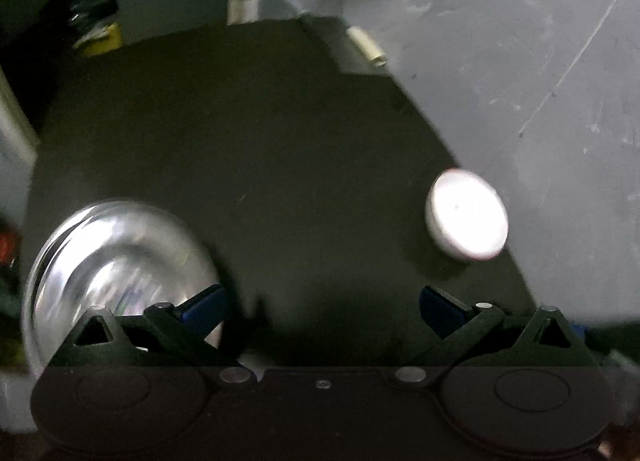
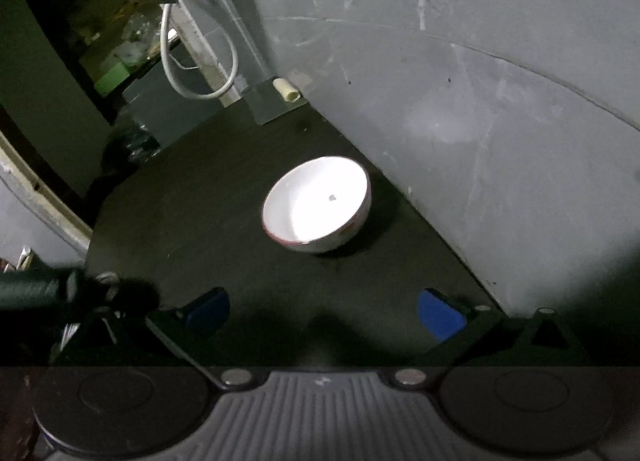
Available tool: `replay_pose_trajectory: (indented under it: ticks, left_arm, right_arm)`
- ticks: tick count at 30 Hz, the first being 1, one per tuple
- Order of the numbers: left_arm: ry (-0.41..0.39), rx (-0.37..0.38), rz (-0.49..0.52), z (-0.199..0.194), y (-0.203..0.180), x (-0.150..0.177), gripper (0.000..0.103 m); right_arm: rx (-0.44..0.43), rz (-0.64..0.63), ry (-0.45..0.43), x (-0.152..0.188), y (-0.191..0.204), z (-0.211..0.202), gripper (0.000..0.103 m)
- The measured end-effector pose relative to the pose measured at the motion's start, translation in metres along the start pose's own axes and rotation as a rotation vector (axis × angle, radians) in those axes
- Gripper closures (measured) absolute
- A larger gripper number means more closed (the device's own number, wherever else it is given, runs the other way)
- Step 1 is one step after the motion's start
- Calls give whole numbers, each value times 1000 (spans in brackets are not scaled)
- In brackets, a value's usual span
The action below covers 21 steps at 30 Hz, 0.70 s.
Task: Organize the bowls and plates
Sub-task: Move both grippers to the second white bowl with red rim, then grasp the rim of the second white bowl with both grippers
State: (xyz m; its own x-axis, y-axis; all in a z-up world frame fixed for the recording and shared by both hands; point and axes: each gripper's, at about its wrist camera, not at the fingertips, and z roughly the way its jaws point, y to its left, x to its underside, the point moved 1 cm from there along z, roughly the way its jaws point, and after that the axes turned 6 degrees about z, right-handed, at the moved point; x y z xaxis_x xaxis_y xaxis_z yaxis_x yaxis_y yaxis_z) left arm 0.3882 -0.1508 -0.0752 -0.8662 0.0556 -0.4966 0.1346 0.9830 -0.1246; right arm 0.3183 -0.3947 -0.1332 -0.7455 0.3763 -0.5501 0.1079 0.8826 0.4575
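White bowl [image 2: 316, 205] sits near wall [image 2: 500, 121], steel plate [image 1: 116, 273] apart

Bare dark table [image 2: 192, 213] between steel plate [image 1: 116, 261] and white bowl [image 2: 316, 205].

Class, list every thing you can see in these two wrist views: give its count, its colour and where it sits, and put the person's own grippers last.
white bowl: one, white with a thin dark red rim, upright on the table near the wall
steel plate: one, shiny silver, on the table beside the left gripper's left finger; blurred
table: one, dark
wall: grey, scuffed, along the table's right edge
cable: one, white, looped behind the table's far edge
small tube: one, cream, at the table's far corner
left gripper: one, black with blue pads, open, holding nothing
right gripper: one, black with blue pads, open, facing the bowl
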Motion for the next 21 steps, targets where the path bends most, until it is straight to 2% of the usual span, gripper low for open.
replay_pose_trajectory:
  ticks: [4,8,13,21]
  left_arm:
    - [-34,38,67,25,-14,-30,1]
    - [-32,83,112,50,-26,-50,1]
    - [-4,140,122,77,-37,-61,1]
    - [39,157,142,98,-48,-60,2]
  right_arm:
    - [-2,45,12,-4,-2,10,0]
    - [6,92,17,-7,-9,19,0]
    - [37,126,-26,-13,-18,25,4]
    - [50,157,-58,-22,-18,37,15]
